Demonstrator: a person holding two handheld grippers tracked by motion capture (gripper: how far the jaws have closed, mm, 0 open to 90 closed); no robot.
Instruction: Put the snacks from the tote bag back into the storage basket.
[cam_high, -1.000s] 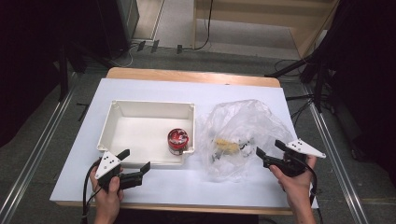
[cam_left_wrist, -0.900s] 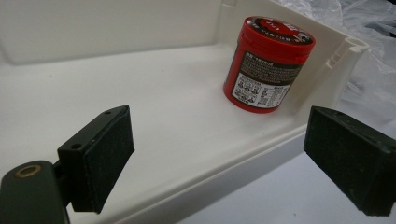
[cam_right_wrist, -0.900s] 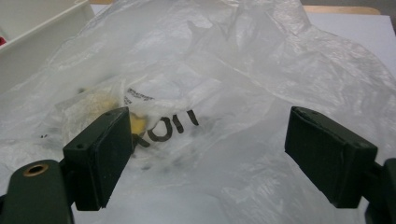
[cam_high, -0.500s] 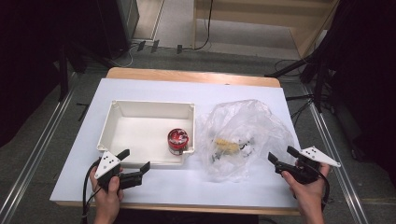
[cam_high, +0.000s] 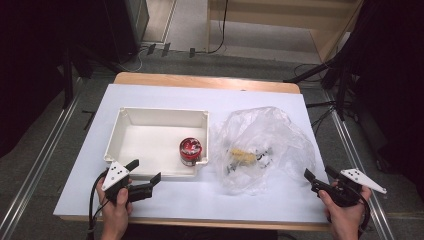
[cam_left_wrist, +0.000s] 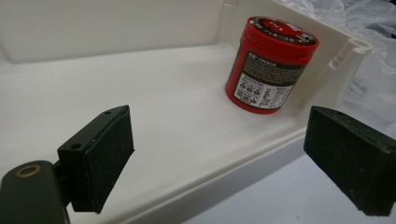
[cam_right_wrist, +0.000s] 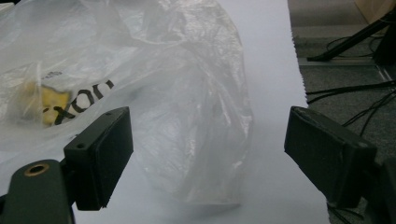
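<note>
- The left gripper (cam_high: 145, 181) is hovering at the near-left of the white-topped table (cam_high: 165, 97), jaws spread and empty, pointing over the near wall of the shallow white plastic tray (cam_high: 125, 117).
- Inside that tray, in its near-right corner, a small red round jar with a printed black label (cam_left_wrist: 268, 65) is standing upright — rigid, smooth-sided and probably light. A squeeze across the label band, below the lid, looks the surest hold; the glossy wall could slip under a weak pinch.
- The right gripper (cam_high: 320, 176) is sitting at the near-right edge, jaws released and holding nothing.
- Just ahead of it the crumpled clear plastic bag (cam_right_wrist: 187, 93) is lying right of the tray — thin, limp, slippery film, so pinching a gathered fold beats pressing a flat side.
- A yellow item (cam_right_wrist: 44, 105) is showing blurred through the film; what it is, I cannot tell.
</note>
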